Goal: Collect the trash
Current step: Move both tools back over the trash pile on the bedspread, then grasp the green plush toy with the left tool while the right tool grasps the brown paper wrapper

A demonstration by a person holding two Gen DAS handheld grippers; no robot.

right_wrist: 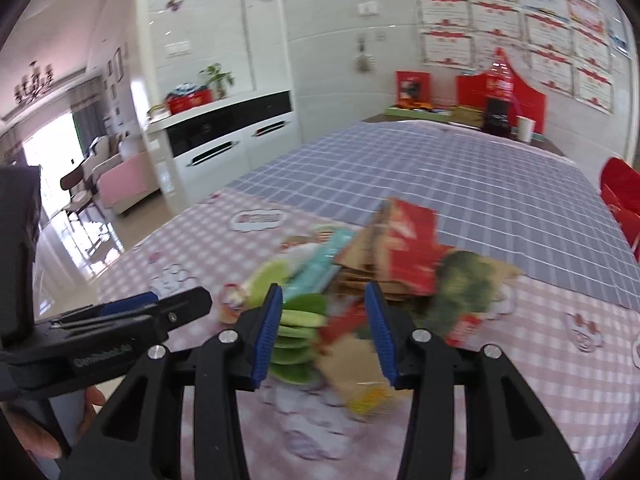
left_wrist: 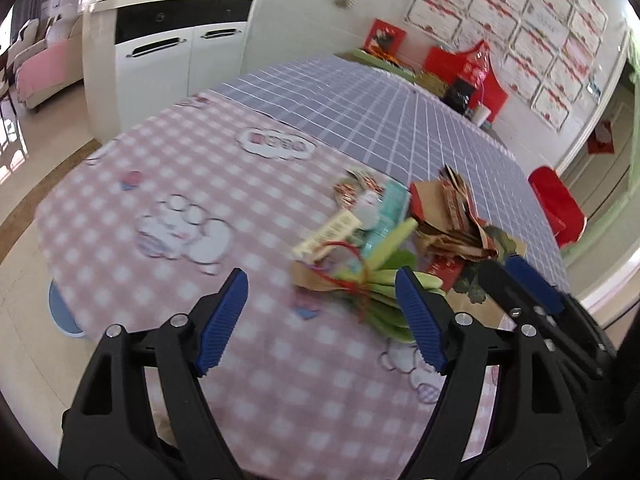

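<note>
The trash pile (left_wrist: 404, 236) lies on the bench (left_wrist: 168, 184), on the pink checked cloth close to the seam where the grey-blue grid cloth (left_wrist: 384, 120) begins. The pile consists of brown paper and red card scraps (right_wrist: 404, 236), a teal packet (right_wrist: 324, 260), a stack of green slices (right_wrist: 296, 332), a leaf-printed sheet (right_wrist: 464, 284) and a yellow-white label (left_wrist: 332, 232). Motion blur softens all of these items, so finer detail cannot be read.

The left gripper (left_wrist: 320, 320) points down toward the bench with its jaws wide apart. Nothing sits between its blue pads (left_wrist: 224, 320); the right-hand pad stands in front of the near edge of the green slices, and contact cannot be confirmed.

The right gripper (right_wrist: 324, 328) has its jaws partly apart. In the right wrist view the green slices and red scraps appear in the gap between the jaws, but the pads (right_wrist: 266, 332) do not press on them. Whether the fingertips touch the pile cannot be determined.

The two grippers stand near each other, the left one just beside the right, and each appears at the edge of the other's view.

A white cabinet (left_wrist: 176, 56) stands beyond the bench, and red boxes (right_wrist: 500, 92) sit at its far end.
</note>
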